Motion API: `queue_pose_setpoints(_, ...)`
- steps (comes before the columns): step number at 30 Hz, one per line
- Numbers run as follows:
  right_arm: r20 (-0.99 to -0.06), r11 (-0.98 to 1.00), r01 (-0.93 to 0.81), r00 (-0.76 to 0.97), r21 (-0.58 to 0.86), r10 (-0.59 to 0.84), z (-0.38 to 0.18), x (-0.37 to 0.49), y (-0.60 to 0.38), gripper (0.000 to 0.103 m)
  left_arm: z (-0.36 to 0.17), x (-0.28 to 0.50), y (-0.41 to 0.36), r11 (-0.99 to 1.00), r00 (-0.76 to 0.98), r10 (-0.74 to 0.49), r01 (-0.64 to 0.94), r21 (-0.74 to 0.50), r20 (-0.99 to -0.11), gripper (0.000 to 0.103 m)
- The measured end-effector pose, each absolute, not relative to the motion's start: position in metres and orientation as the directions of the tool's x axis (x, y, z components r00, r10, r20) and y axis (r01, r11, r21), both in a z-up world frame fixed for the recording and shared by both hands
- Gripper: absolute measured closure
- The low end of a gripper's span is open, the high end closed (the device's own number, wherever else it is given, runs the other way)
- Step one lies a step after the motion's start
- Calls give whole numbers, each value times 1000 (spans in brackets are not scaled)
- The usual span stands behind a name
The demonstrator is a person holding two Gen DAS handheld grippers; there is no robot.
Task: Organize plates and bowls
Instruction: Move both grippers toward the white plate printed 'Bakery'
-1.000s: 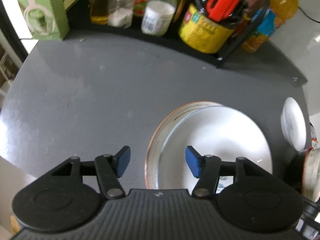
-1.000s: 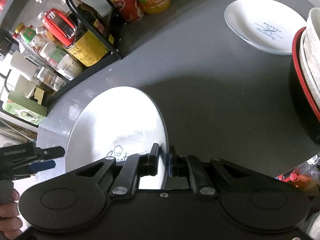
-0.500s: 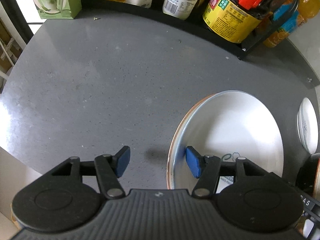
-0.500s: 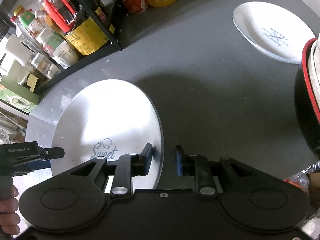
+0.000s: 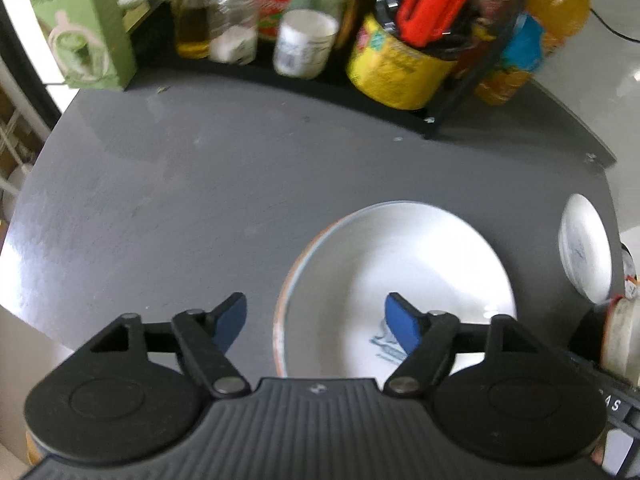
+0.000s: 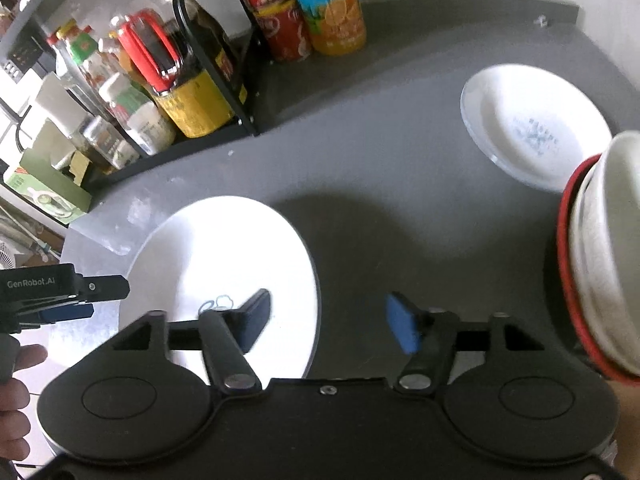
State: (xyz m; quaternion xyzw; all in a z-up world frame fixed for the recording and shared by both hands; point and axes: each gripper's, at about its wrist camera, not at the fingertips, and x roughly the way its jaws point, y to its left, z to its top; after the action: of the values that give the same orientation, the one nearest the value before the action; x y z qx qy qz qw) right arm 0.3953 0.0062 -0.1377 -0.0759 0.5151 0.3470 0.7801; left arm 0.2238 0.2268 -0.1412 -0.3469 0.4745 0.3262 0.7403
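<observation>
we judge the sorting partly done: the large plate [image 6: 224, 264] lies flat toward the table's [image 6: 400, 184] near edge, free of our right gripper [image 6: 326, 322] and left gripper [image 5: 314, 320], both with fingers spread. the small plate [image 6: 532, 124] near the far right corner and the stacked bowls [image 6: 600, 248] remain.

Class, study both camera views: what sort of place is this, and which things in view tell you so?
Most likely a home kitchen counter. A black rack crowded with sauce and condiment bottles stands at the back of a grey countertop, with white plates and stacked bowls laid out on it.
</observation>
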Motion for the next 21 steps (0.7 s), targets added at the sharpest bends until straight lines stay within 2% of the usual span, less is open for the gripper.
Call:
queue_pose_setpoints(1, -855, 747, -622, 234, 235, 463, -134, 396, 5, 25, -139, 226, 225, 554, 338, 157, -808, -201, -928, 23)
queue_pose_setpoints(11, -854, 722, -639, 192, 265, 483, -105, 410, -5, 5, -102, 250, 202, 613, 364, 155, -765, -199, -919, 10)
queue_pose_setpoints(17, -842, 713, -645, 196, 276, 503, -87, 425, -15, 4, -80, 268, 188, 648, 369, 159, -738, -185, -916, 1)
queue_pose_setpoints(21, -826, 714, -647, 229, 266, 515, -73, 436, -22, 4, -64, 279, 179, 665, 401, 158, -719, -203, -902, 1)
